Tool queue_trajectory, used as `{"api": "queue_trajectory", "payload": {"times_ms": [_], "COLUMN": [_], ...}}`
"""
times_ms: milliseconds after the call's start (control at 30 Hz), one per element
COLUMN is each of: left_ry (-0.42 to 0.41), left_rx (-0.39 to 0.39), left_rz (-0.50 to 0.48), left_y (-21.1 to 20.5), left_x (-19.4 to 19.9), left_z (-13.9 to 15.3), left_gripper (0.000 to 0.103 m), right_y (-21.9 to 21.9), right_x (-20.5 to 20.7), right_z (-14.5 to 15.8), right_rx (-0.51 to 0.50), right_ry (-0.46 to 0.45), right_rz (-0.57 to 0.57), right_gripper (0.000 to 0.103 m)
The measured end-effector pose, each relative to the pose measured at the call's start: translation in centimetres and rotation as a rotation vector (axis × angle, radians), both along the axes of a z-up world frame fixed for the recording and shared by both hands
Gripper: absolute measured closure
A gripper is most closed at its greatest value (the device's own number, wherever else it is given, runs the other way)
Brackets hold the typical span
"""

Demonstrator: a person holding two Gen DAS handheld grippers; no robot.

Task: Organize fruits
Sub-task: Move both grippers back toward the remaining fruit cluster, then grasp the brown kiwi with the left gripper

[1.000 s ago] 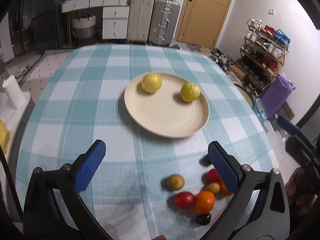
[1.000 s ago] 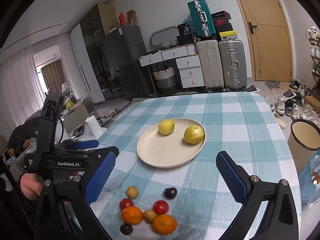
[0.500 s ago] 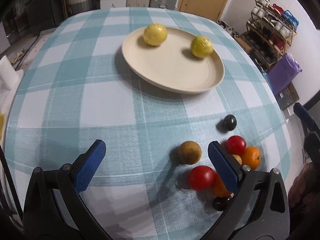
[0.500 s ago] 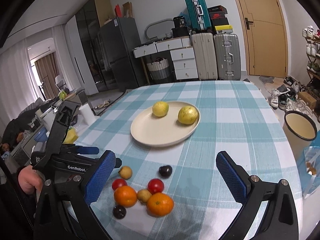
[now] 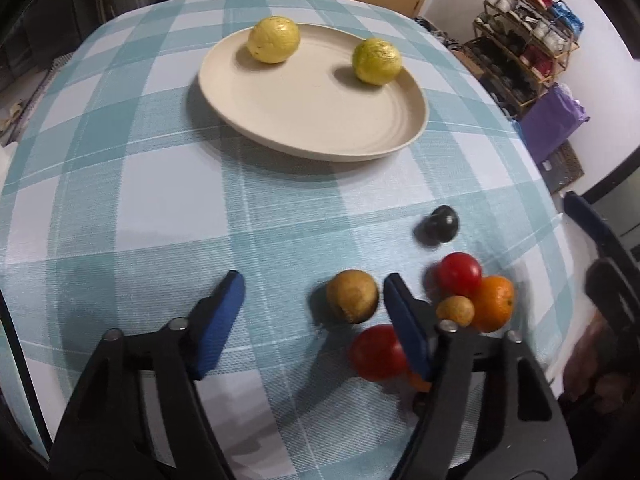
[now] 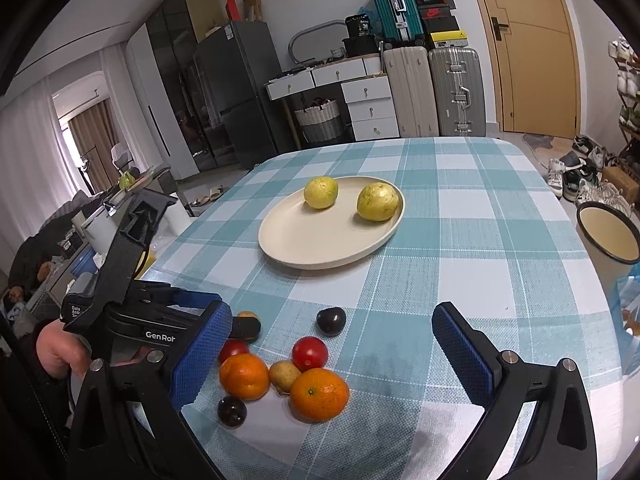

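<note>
Closing in on a brown round fruit (image 5: 352,296) lying on the checked tablecloth (image 5: 160,200), the left gripper (image 5: 314,308) has just been narrowing its jaws, the fruit sitting between them, beside the right-hand pad and not yet pressed. A centred, gentle squeeze would likely keep it from rolling into the cluster at its 3 o'clock. The right gripper (image 6: 332,344) hangs wide apart above the pile, holding nothing. Counted: two yellow fruits on the cream plate (image 5: 320,128); loose, two oranges, two red fruits, two dark plums, two small brown fruits.
</note>
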State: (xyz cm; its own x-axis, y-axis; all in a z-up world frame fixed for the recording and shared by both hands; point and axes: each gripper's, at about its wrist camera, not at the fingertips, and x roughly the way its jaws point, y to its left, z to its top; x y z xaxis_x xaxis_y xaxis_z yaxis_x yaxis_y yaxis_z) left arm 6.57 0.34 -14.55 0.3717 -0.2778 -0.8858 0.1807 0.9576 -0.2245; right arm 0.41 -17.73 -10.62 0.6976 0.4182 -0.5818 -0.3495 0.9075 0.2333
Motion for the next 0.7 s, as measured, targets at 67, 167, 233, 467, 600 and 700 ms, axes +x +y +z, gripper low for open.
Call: {"api": "queue_trajectory", "payload": {"times_ms": [67, 167, 233, 467, 600, 700], "left_ry": [0.006, 0.007, 0.001, -0.027, -0.034, -0.042], "left_rx": [-0.024, -0.051, -0.075, -0.096, -0.104, -0.109], "left_rz": [-0.021, -0.056, -0.071, -0.051, -0.044, -0.036], "left_y": [-0.2, -0.6, -0.6, 0.4, 0.9, 1.6], "left_x": [0.0, -0.1, -0.2, -0.3, -0.6, -0.9], "left_z": [0.1, 0.2, 0.4, 1.3, 1.7, 2.0], "left_gripper": [0.050, 0.079, 0.079, 0.079, 0.079, 0.079], "right_y": [-0.1, -0.2, -0.2, -0.5, -0.7, -0.5], "right_x": [0.1, 0.3, 0.4, 0.2, -0.1, -0.6], "right_z": [-0.1, -0.3, -0.4, -0.7, -1.1, -1.5], "right_rx": [0.002, 0.008, 0.009, 0.022, 0.024, 0.014], "right_ry": [0.004, 0.011, 0.014, 0.042, 0.059, 0.072], "right_rz": [-0.001, 0.000, 0.002, 0.011, 0.019, 0.032], "right_gripper": [0.000, 0.000, 0.000, 0.000, 0.001, 0.001]}}
